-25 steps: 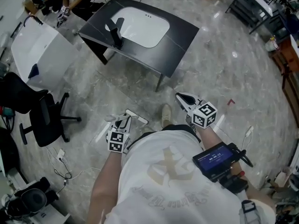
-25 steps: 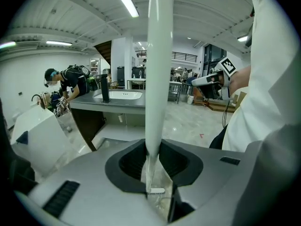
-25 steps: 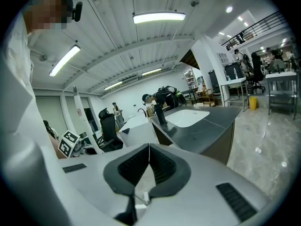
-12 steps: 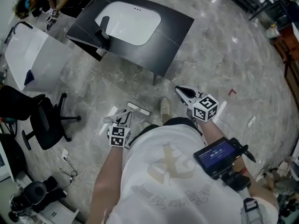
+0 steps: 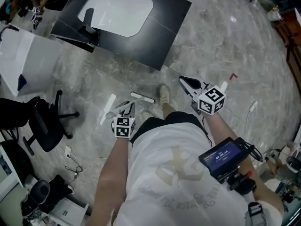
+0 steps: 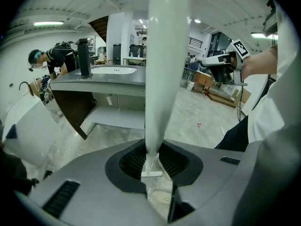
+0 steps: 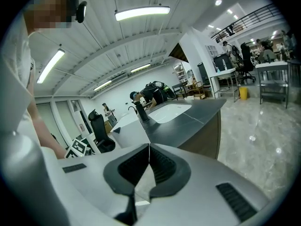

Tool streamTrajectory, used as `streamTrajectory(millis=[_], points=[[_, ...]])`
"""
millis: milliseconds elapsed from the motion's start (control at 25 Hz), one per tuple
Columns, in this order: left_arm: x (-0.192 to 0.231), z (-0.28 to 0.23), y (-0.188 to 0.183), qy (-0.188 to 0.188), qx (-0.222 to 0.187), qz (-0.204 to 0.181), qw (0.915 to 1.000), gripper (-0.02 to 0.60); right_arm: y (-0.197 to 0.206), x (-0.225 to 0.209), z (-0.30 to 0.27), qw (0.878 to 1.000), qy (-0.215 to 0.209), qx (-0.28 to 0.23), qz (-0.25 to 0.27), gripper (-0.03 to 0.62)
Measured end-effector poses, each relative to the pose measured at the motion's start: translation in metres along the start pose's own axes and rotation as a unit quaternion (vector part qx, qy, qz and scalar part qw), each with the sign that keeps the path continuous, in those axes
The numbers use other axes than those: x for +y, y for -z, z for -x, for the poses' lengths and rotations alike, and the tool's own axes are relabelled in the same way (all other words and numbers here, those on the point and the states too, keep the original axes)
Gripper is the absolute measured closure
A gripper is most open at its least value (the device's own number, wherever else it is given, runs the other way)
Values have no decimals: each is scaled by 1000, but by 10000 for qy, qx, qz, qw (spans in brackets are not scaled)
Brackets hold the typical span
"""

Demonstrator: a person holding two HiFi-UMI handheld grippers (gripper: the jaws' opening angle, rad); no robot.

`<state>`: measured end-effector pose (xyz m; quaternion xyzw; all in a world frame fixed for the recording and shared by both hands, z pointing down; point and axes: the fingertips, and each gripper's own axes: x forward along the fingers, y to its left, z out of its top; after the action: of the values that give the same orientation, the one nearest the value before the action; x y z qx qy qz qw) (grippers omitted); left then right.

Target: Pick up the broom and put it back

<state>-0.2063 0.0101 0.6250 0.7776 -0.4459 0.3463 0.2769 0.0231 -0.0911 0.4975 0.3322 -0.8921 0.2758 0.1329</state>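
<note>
White and slim, the one broom handle (image 6: 157, 79) sits clamped in the left tongs (image 6: 153, 161), which are half closed round it near its end. Its long axis rises steeply out of them, above the floor. The right tongs (image 7: 149, 154), second of two, are pressed together empty and well apart.

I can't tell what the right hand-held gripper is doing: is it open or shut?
Shut. The jaws of the right hand-held gripper meet, with nothing between them.
</note>
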Motion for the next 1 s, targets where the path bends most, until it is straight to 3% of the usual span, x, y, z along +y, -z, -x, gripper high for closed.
streamTrajectory(millis=[240,560,1000], points=[[-7,-28,7,32,273,16,9996,489,7,-5,5,9998,136,-59,-143,576],[-21,-63,12,117,649,-261,9975,489,33,-17,25,9986,306,86,-412,576],[-30,-104,23,101,1079,-405,9933,489,30,-53,33,9983,348,198,-412,576]])
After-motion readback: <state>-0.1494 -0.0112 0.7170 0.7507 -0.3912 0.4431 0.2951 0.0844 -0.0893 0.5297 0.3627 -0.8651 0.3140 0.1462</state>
